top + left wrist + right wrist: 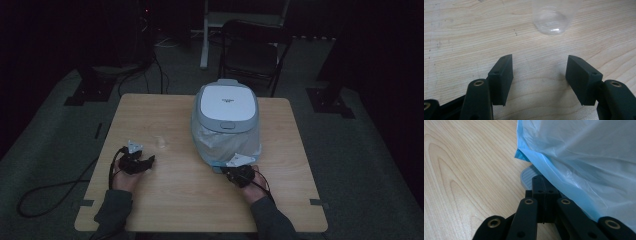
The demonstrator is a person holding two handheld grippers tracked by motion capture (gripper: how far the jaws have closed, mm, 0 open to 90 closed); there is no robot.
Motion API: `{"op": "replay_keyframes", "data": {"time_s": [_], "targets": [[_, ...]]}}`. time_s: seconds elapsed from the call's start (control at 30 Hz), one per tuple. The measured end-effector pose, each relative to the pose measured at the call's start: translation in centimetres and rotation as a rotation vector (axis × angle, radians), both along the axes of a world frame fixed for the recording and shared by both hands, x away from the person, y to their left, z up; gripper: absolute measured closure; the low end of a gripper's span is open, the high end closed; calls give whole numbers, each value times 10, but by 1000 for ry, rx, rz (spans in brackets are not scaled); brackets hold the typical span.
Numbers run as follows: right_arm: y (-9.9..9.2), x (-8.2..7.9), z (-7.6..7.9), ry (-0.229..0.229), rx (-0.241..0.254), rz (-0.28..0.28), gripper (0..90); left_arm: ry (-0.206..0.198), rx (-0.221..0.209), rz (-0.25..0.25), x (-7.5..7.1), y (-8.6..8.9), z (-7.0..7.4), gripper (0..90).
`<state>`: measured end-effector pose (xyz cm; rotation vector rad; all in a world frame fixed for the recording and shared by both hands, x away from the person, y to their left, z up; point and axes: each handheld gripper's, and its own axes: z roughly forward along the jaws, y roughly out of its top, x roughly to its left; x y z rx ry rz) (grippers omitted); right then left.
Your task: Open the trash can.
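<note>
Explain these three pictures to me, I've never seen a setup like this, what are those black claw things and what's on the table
A person sits at a wooden table and holds a hand tool in each hand: a two-jaw gripper with a small camera riding on it.

The high view looks down from above. It shows the left gripper, the right gripper, and a pedal bin with a pale plastic bag hanging over its sides.

The left gripper view looks along that tool's own black jaws. The left gripper is open and holds nothing; a clear plastic cup stands on the wood ahead of it.

The right gripper view does the same for the other tool. The right gripper has its jaws pressed together, its tip at the bin's foot pedal under the bag. Whether it touches the pedal I cannot tell.
</note>
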<state>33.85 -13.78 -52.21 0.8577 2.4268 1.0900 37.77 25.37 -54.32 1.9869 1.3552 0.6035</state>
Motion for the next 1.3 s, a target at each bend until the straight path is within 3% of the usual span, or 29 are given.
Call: {"op": "replay_keyframes", "data": {"time_s": [0.93, 1.03, 1.3], "targets": [[4, 0, -8, 12, -27, -15, 900, 0, 0, 1, 0, 0, 0, 397], [4, 1, -10, -3, -64, -3, 900, 0, 0, 1, 0, 0, 0, 396], [6, 1, -11, 20, -42, -14, 900, 0, 0, 1, 0, 0, 0, 396]]}}
